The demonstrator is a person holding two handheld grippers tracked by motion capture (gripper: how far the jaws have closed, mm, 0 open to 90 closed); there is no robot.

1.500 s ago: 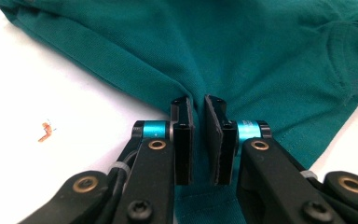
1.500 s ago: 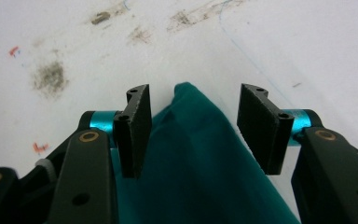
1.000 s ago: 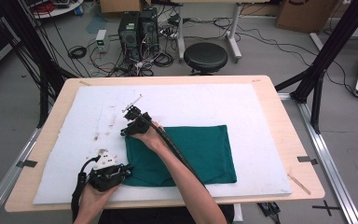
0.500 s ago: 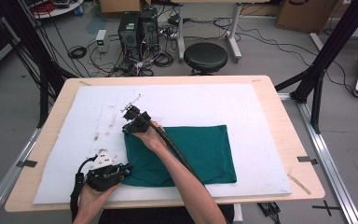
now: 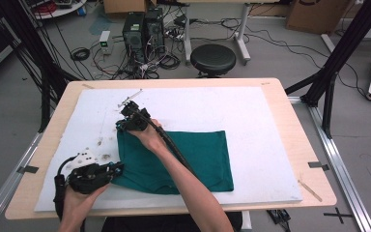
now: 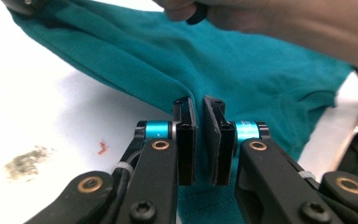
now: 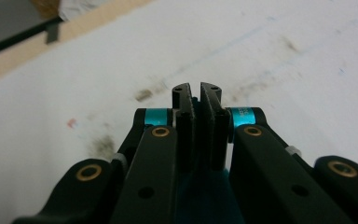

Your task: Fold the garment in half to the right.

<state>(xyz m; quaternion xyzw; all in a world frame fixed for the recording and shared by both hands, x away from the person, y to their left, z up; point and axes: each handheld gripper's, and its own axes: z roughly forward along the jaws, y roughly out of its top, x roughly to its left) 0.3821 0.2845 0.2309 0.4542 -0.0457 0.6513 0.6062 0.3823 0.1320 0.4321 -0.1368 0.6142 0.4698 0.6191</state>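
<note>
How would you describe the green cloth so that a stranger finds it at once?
On the white board covering the wooden table, look at the near half, toward the left. The folded teal cloth lies there flat, the one coloured piece on the white surface, with a hand-held gripper at each left corner.

Both tools closed, forearms reaching in from the bottom of the frame.

In the high view the left tool (image 5: 117, 167) sits low at the lower left, lying nearly level and pointing right, gripped from below by the left hand (image 5: 79, 195), whose forearm leaves the bottom edge. The right forearm runs diagonally up from the bottom centre to the right hand (image 5: 150, 136) left of centre, carrying the right tool (image 5: 121, 124) angled toward the upper left. In the left gripper view the black jaws pinch a fold of teal fabric (image 6: 242, 70). In the right gripper view the jaws stand almost together, teal showing low between them.
</note>
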